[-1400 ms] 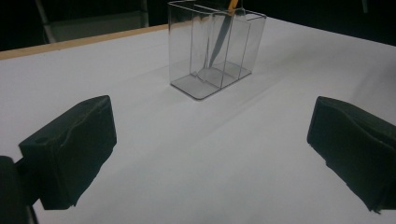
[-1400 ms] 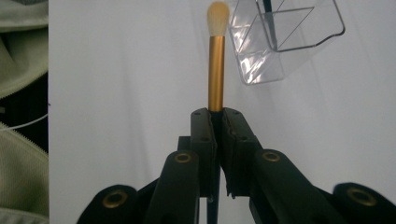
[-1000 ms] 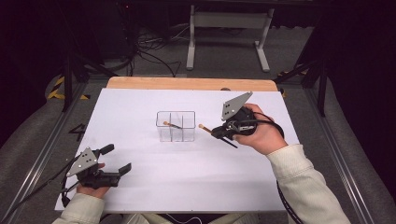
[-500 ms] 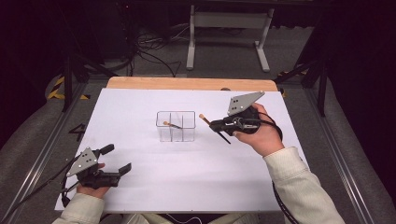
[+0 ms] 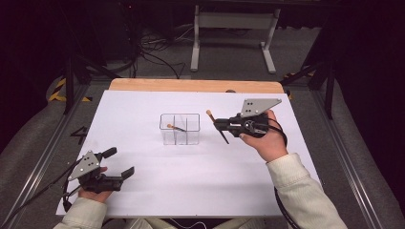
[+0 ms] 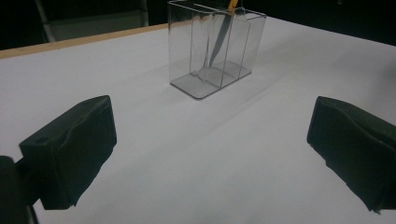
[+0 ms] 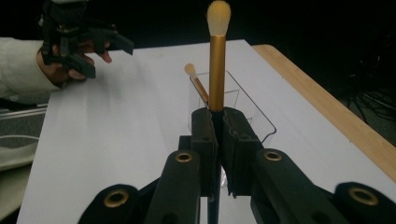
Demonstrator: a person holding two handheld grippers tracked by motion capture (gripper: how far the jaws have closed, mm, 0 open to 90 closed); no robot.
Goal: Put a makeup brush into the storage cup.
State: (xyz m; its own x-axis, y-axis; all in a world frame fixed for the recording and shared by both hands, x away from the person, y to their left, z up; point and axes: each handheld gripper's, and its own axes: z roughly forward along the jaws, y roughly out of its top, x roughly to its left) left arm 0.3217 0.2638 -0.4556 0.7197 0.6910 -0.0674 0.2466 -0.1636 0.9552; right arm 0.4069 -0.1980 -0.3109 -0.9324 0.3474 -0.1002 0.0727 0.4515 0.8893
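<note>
A clear divided organizer point(image 5: 180, 129) stands mid-table with one makeup brush point(image 5: 175, 127) leaning inside it. Just to its right my right gripper point(image 5: 220, 125) is shut on a second brush point(image 5: 211, 116), tan head toward the far side and black handle slanting down toward me. The right gripper view has that gold-ferruled brush point(image 7: 216, 60) upright between the closed jaws of the right gripper point(image 7: 218, 126), the organizer point(image 7: 252, 116) behind it. My left gripper point(image 5: 119, 162) rests open at the front left, nothing between its pads point(image 6: 70, 149); the organizer point(image 6: 215, 51) stands ahead of it.
White sheet point(image 5: 143, 105) covers the table; a wooden edge point(image 5: 196, 85) shows along the far side. A metal stand point(image 5: 234, 38) and cables lie on the dark floor beyond. Metal rails run down both sides of the table.
The right hand has turned and drifted slightly right, swinging the held brush's head up and farther from me. The left gripper has stayed put.
</note>
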